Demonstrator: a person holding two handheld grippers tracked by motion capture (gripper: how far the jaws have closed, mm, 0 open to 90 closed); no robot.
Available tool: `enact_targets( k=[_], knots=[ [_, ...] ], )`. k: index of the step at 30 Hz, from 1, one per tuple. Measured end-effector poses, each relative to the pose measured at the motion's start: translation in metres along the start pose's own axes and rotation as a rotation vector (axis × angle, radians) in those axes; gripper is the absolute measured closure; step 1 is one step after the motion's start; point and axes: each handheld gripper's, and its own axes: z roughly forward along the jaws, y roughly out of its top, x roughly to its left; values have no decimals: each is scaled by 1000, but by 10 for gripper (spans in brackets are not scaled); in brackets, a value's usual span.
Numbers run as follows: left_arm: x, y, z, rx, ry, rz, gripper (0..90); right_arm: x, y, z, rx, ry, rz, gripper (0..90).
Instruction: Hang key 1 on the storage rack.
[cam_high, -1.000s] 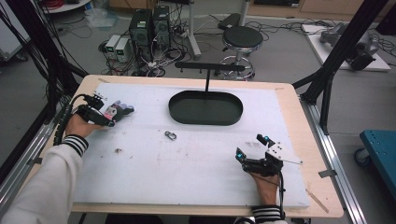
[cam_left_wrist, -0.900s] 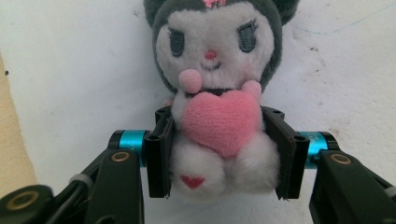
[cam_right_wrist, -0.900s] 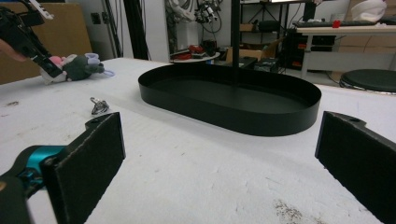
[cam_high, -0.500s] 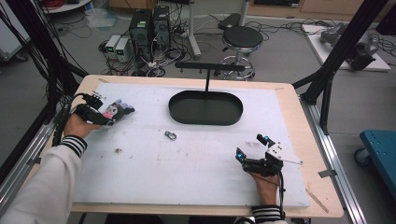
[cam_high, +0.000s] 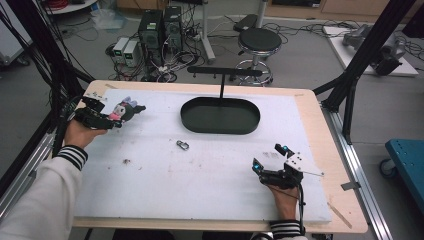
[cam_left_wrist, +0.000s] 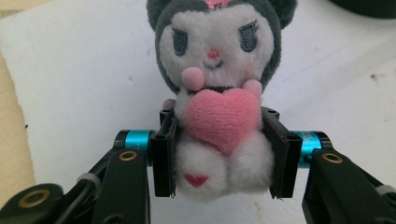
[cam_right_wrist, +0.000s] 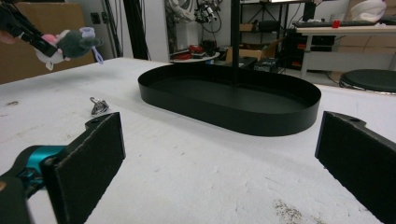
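Observation:
A small plush toy (cam_left_wrist: 219, 84) with a dark hood, a white face and a pink heart sits between the pads (cam_left_wrist: 163, 154) of my left gripper (cam_left_wrist: 219, 158), which is shut on its body. In the high view that gripper (cam_high: 111, 119) holds the plush toy (cam_high: 125, 110) at the far left of the white mat, a little above it. My right gripper (cam_high: 269, 157) rests near the front right, open and holding nothing. In the right gripper view its jaws (cam_right_wrist: 219, 158) stand wide apart, with the plush toy (cam_right_wrist: 70, 44) far off at the upper left.
A black oval tray (cam_high: 195, 125) with an upright post and crossbar stands at the back middle of the mat; its wall (cam_right_wrist: 224, 119) lies ahead of my right gripper. A small metal clip (cam_high: 182, 145) lies on the mat in front of the tray and appears again as the clip (cam_right_wrist: 98, 106).

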Motion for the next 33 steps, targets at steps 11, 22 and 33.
enact_targets(
  k=[11,22,33],
  knots=[
    [-4,15,-20,-92,-40,2,538,0,0,0,1,0,1,8],
    [-12,36,-39,-151,-51,19,538,0,0,0,-2,1,-3,7],
    [-24,60,-50,-184,-70,57,538,0,0,0,-3,-2,-4,8]
  ],
)
